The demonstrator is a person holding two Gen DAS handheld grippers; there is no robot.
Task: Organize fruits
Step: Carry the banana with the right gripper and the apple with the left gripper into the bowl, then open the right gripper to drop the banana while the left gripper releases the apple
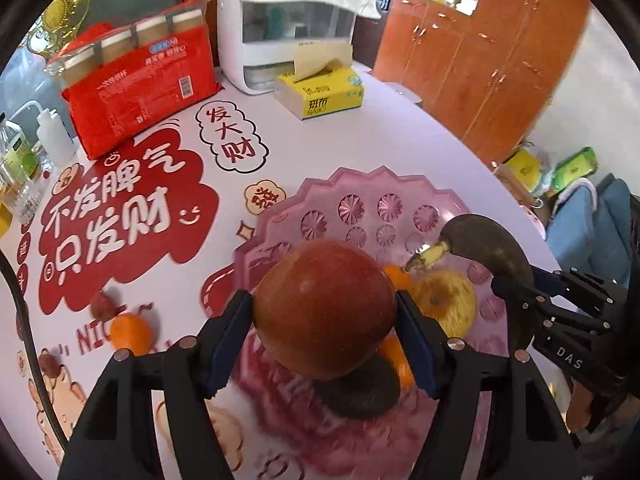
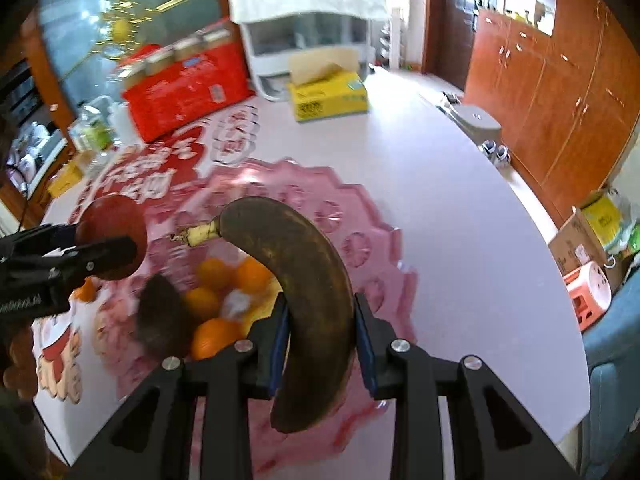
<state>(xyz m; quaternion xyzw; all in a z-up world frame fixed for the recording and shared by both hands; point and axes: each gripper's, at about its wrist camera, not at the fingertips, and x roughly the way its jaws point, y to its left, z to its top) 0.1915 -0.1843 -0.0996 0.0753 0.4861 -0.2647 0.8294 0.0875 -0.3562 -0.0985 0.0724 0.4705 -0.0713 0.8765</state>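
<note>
My left gripper (image 1: 325, 312) is shut on a red apple (image 1: 324, 312) and holds it above the near rim of a pink glass fruit plate (image 1: 360, 196). My right gripper (image 2: 322, 320) is shut on a brown overripe banana (image 2: 304, 280) and holds it over the same plate (image 2: 360, 208). In the plate lie several oranges (image 2: 212, 272), a yellow apple (image 1: 448, 300) and a dark fruit (image 2: 160, 316). In the right wrist view the red apple (image 2: 110, 236) and left gripper show at the left. The banana (image 1: 492, 248) and right gripper show at the right of the left wrist view.
An orange (image 1: 130, 332) and small reddish fruits (image 1: 103, 305) lie on the printed tablecloth left of the plate. A red snack pack (image 1: 136, 88), a white appliance (image 1: 280, 32) and a yellow tissue box (image 1: 320, 94) stand at the back. Bottles (image 1: 24, 152) stand at the far left. The table edge (image 2: 560, 264) curves at the right.
</note>
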